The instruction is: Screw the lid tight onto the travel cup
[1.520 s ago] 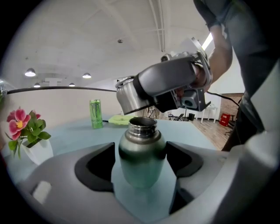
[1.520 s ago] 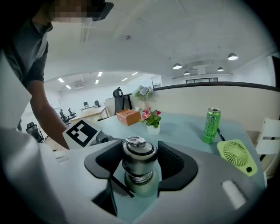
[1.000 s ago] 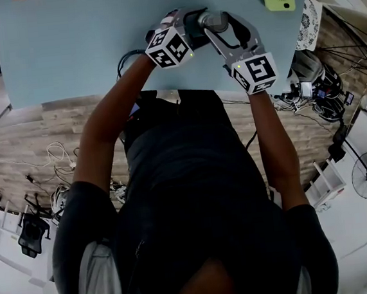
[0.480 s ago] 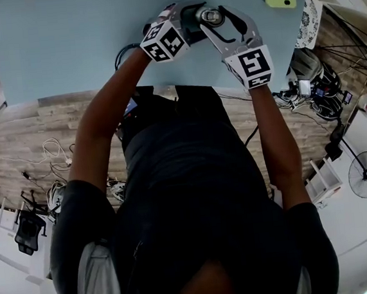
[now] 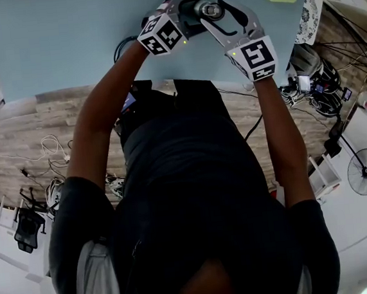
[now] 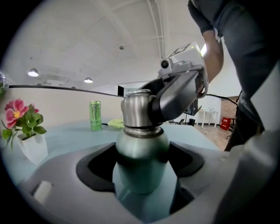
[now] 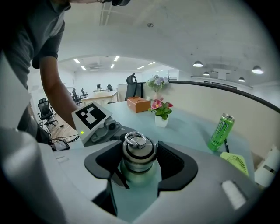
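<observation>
Overhead, in the head view, the left gripper and right gripper meet at the far edge of the counter. The steel lid shows between them.

From the left gripper view, the travel cup stands upright on the counter, its green body between this gripper's fingers. They are opening. The pads sit just beside the body, and I cannot see them pressing. The lid sits square on the neck with no thread or gap showing, and the other gripper is wrapped round it.

From the right gripper view, those fingers are closed on the lid, one pad on each side and the ring on top.

My judgement is that the lid is seated and mostly turned down. How tight it is cannot be seen, so a last twist with the body held may be left.
</observation>
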{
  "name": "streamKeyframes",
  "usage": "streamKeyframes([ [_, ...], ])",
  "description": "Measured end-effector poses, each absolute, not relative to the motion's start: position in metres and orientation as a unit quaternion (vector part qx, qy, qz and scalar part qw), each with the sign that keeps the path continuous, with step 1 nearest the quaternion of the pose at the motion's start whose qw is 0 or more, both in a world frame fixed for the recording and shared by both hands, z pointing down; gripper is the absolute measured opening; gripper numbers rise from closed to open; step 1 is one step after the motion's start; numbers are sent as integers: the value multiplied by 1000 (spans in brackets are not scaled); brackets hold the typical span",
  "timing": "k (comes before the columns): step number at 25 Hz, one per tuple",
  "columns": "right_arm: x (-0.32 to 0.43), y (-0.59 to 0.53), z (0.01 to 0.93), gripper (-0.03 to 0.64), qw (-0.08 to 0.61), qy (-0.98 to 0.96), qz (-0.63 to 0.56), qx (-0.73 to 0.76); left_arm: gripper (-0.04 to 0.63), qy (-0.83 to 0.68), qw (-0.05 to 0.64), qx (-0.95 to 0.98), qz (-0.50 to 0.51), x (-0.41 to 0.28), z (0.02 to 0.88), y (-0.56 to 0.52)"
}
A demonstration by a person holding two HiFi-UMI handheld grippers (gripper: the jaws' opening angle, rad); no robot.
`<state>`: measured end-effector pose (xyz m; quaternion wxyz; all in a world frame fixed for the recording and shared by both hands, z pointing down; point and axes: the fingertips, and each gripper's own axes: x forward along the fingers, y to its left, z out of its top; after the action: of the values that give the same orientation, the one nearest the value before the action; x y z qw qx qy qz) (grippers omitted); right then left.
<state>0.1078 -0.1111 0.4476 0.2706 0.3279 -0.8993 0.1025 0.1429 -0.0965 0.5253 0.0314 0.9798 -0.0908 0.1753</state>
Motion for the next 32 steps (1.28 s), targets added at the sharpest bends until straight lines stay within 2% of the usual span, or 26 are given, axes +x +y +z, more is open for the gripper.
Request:
streamKeyframes([
  [10,104,-103,443,261,327,-903,94,263,408,-86,31,980,175,142,525,-96],
  [18,109,-86,441,265,477,-878,-38,-20,408,-82,32,980,177,144,525,-96],
  [21,109,-82,449,265,514,-845,-92,-118,408,-82,32,980,177,144,526,-97],
  [27,109,-86,458,262,539,-806,-143,-198,408,-80,32,981,175,145,528,-96],
  [32,109,-83,458,233,539,-807,-123,-206,408,-80,32,981,174,144,527,-96],
])
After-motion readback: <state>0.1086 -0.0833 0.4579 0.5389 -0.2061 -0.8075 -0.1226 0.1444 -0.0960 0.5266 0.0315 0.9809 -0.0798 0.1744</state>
